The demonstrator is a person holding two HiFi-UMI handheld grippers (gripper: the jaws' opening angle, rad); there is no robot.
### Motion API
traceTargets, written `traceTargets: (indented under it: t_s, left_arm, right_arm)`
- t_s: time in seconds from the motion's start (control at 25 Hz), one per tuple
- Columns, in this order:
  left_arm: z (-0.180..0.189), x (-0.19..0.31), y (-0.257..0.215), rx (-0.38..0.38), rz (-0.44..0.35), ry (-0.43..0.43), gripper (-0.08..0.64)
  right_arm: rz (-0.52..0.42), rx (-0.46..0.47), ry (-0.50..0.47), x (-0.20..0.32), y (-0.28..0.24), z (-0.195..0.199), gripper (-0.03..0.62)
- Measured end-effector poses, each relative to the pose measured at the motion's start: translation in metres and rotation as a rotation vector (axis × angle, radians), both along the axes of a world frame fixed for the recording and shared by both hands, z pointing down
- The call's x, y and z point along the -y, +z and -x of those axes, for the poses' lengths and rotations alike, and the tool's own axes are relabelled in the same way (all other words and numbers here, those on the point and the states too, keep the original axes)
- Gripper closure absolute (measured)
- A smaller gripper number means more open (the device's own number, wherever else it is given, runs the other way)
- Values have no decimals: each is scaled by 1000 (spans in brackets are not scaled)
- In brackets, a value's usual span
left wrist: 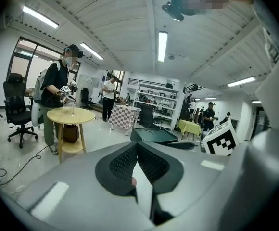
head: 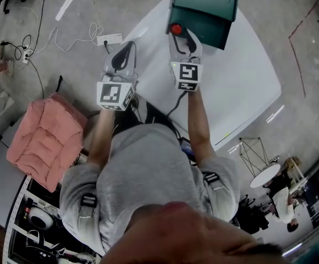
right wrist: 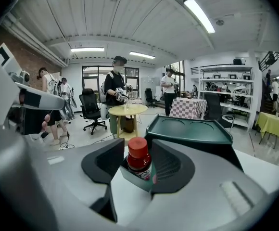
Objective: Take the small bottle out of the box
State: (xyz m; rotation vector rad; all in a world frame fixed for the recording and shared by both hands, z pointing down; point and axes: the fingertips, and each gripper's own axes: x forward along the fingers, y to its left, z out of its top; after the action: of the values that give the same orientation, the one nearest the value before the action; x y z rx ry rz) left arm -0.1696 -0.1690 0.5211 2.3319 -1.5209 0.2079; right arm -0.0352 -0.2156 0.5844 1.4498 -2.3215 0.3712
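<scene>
R gripper (right wrist: 137, 148) nose-down, astride bottle (right wrist: 139, 163)

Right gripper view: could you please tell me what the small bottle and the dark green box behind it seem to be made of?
The small bottle: glossy clear plastic or glass, I cannot tell which; dark red contents show through. Its cap: likely matte red plastic, smooth. The dark green box: probably moulded plastic, satin, given its rounded rim and round recesses in the lid.
</scene>
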Motion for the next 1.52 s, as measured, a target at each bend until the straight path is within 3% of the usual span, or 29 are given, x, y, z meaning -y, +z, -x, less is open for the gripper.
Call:
traceTargets:
  t_s: [0.68, 1.0, 1.52]
  left_arm:
    - [2, -2, 6, 6, 3, -6, 549]
    - [-2, -7, -7, 10, -20, 0, 549]
    - [-49, -14, -50, 12, -95, 117, 549]
  right_arm:
    - [22, -10, -17, 3, 13, 4, 456]
    - [-48, 5, -4, -5, -17, -4, 459]
    - [-137, 4, 135, -33, -75, -67, 460]
